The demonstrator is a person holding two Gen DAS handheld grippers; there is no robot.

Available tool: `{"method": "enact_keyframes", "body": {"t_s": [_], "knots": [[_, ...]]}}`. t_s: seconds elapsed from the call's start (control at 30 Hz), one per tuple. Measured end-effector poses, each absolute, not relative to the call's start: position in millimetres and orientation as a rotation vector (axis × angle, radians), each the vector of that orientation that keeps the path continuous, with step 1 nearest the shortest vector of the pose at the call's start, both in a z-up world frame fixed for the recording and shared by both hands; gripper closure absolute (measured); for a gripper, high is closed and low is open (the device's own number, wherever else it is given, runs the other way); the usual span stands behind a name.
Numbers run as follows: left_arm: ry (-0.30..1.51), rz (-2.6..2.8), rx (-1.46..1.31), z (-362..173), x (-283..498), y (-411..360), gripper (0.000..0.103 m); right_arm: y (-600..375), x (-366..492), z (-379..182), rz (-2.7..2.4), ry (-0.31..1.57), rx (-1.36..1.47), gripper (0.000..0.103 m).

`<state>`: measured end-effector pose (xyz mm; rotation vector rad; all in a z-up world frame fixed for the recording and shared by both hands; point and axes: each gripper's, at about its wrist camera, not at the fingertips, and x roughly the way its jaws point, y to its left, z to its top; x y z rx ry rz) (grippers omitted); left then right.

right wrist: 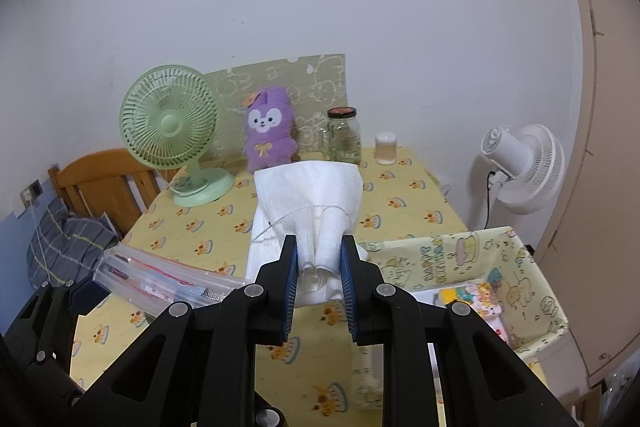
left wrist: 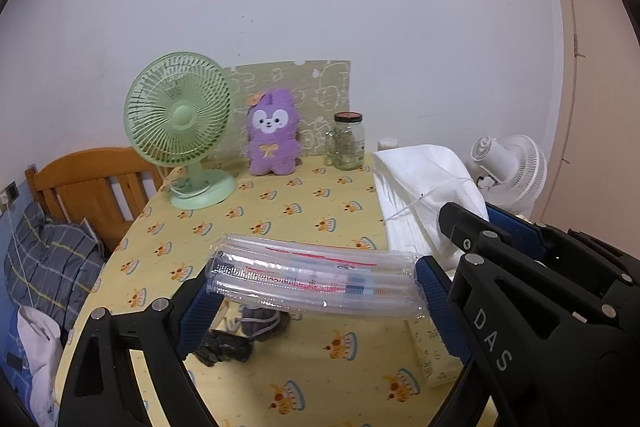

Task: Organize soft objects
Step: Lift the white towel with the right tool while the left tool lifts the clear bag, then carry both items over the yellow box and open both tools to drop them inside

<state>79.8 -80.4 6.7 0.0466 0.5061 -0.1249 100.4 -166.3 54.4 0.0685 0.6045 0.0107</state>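
Note:
My left gripper [left wrist: 316, 291] is shut on a clear inflated plastic air cushion [left wrist: 312, 275], one blue pad [left wrist: 200, 311] pressing each end, and holds it above the yellow patterned tablecloth [left wrist: 280, 215]. The same cushion [right wrist: 160, 277] shows at lower left in the right wrist view. My right gripper [right wrist: 320, 259] is shut on a bunched white cloth [right wrist: 312, 195] with a loose thread, lifted off the table. In the left wrist view that gripper [left wrist: 480, 223] and the cloth [left wrist: 424, 179] sit to the right of the cushion. A purple plush toy [right wrist: 268, 131] leans upright at the table's back.
A cartoon-printed fabric box [right wrist: 460, 255] stands open at front right with colourful items inside. A green desk fan [right wrist: 168, 127], a glass jar [right wrist: 344, 135] and a small white cup [right wrist: 386, 147] line the back. Dark soft items [left wrist: 240, 339] lie under the cushion. A white fan [right wrist: 524, 167] stands beyond the table's right edge.

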Motion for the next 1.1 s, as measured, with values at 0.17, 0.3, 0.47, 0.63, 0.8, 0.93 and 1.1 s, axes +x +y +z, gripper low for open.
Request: {"method": "enact_keyframes", "body": {"t_s": [0.17,0.3,0.47,0.63,0.8,0.93,1.1], "knots": [[0.492,-0.143,0.05,9,78,-96,0.01,-182,98,57,0.002,0.591,0.075,0.08],[0.488,-0.155,0.049,10,77,-108,0.01,-194,95,59,-0.008,0.583,0.071,0.08],[0.487,-0.178,0.049,8,77,-123,0.01,-210,91,59,-0.032,0.579,0.07,0.08],[0.487,-0.207,0.052,6,76,-140,0.01,-227,86,59,-0.059,0.575,0.074,0.08],[0.492,-0.239,0.053,4,78,-155,0.01,-242,85,58,-0.085,0.574,0.074,0.08],[0.495,-0.262,0.061,4,80,-167,0.01,-254,84,56,-0.107,0.573,0.083,0.08],[0.496,-0.294,0.069,3,82,-181,0.01,-269,86,53,-0.137,0.57,0.093,0.08]]}}
